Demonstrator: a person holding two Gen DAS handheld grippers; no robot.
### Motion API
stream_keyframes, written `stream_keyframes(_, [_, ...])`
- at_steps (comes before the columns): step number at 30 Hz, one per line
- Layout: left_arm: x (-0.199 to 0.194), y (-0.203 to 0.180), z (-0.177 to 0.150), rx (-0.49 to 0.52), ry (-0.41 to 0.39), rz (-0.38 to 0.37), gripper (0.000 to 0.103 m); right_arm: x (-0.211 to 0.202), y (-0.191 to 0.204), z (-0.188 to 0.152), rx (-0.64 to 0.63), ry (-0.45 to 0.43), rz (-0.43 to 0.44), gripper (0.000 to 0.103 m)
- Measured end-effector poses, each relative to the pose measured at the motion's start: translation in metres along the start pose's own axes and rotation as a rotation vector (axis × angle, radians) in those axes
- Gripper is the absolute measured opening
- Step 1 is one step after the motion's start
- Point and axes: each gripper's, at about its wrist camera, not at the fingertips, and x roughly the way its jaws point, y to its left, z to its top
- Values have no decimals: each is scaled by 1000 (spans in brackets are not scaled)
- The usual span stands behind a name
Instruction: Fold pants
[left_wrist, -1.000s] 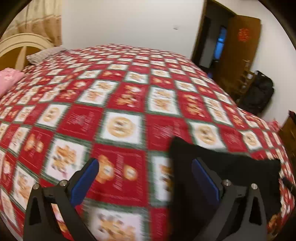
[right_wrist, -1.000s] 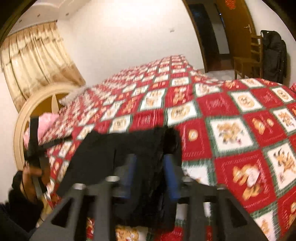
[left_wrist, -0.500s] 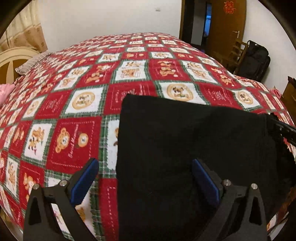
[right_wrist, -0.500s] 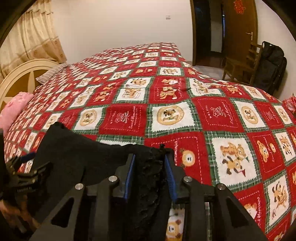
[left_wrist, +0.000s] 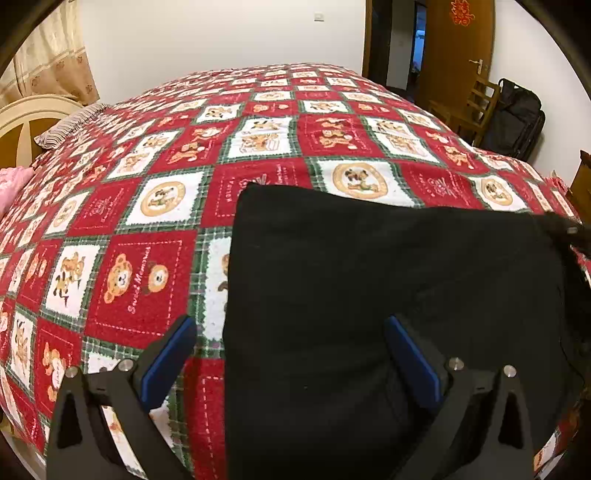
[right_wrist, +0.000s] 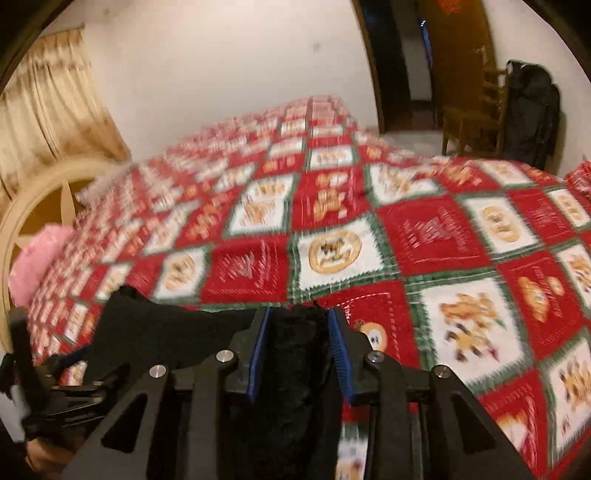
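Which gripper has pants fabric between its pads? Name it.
The right gripper: black pants fabric bunches between its blue pads. The left gripper gapes wide, gripping nothing.

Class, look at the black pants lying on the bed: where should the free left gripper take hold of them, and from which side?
Judging by the pose, the left gripper should pinch the pants at their exposed near-left edge, coming in from the quilt side. That edge lies flat and clear there; the right gripper already clamps the other end.

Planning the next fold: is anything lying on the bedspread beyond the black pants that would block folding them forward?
Nothing visible does. The bedspread beyond the black pants is bare up to a striped pillow and a pink item near the headboard, well clear. The right tongs are clamped on the pants' edge; the left tongs are open.
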Motion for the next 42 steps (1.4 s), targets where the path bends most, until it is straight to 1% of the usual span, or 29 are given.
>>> stream_keyframes(2, [0, 0, 0, -1, 0, 1, 103, -24, 13, -9, -79, -50, -18, 34])
stream_keyframes(4, [0, 0, 0, 1, -1, 3, 103, -43, 27, -21, -159, -80, -6, 34])
stream_keyframes(6, [0, -1, 0, 6, -5, 8, 103, -55, 40, -37, -232, -66, 21, 34])
stream_keyframes(7, [0, -1, 0, 7, -7, 10, 103, -55, 43, -43, -245, -43, 23, 34])
stream_keyframes(8, [-1, -1, 0, 7, -8, 10, 103, -52, 43, -53, -245, 5, 11, 34])
stream_keyframes(10, [-1, -1, 0, 6, -8, 9, 103, -47, 41, -65, -237, 33, -8, 34])
stream_keyframes(12, [-1, 1, -1, -1, -5, -1, 103, -45, 36, -76, -235, 34, -42, 36])
stream_keyframes(14, [0, 3, -2, -18, 2, -15, 103, -43, 32, -82, -214, 36, -47, 38])
stream_keyframes(20, [-6, 14, -10, -46, 7, -57, 103, -41, 28, -88, -211, 23, -44, 38])
stream_keyframes(22, [-12, 22, -11, -53, 21, -88, 103, -49, 26, -83, -181, 25, -17, 40])
stream_keyframes(23, [-16, 28, -11, -59, 27, -107, 103, -56, 23, -81, -155, 6, 4, 41])
stream_keyframes(24, [-23, 38, -10, -69, 22, -126, 103, -62, 21, -78, -138, -14, 18, 50])
stream_keyframes(25, [-27, 44, -9, -77, 12, -131, 103, -69, 18, -75, -116, -44, 31, 65])
stream_keyframes(27, [-35, 62, -5, -104, -8, -134, 103, -79, 12, -69, -77, -88, 34, 75])
stream_keyframes(29, [-34, 72, 0, -118, -8, -143, 103, -76, 5, -64, -47, -92, 38, 75])
stream_keyframes(32, [-30, 79, 6, -150, -15, -145, 103, -61, -2, -62, -19, -44, 13, 75])
stream_keyframes(33, [-26, 77, 8, -161, -13, -168, 103, -57, -4, -62, -7, -34, 15, 75])
stream_keyframes(34, [-20, 73, 10, -155, 1, -197, 103, -53, -6, -62, 6, -26, 21, 75])
stream_keyframes(35, [-15, 69, 10, -148, 16, -205, 103, -48, -9, -62, 21, -16, 19, 75])
stream_keyframes(38, [1, 51, 7, -116, 62, -205, 103, -40, -14, -63, 45, 2, 12, 75])
stream_keyframes(40, [7, 43, 3, -108, 81, -226, 103, -37, -16, -64, 46, 6, -1, 75])
stream_keyframes(42, [6, 35, -1, -77, 62, -205, 103, -36, -15, -64, 42, 1, -2, 75])
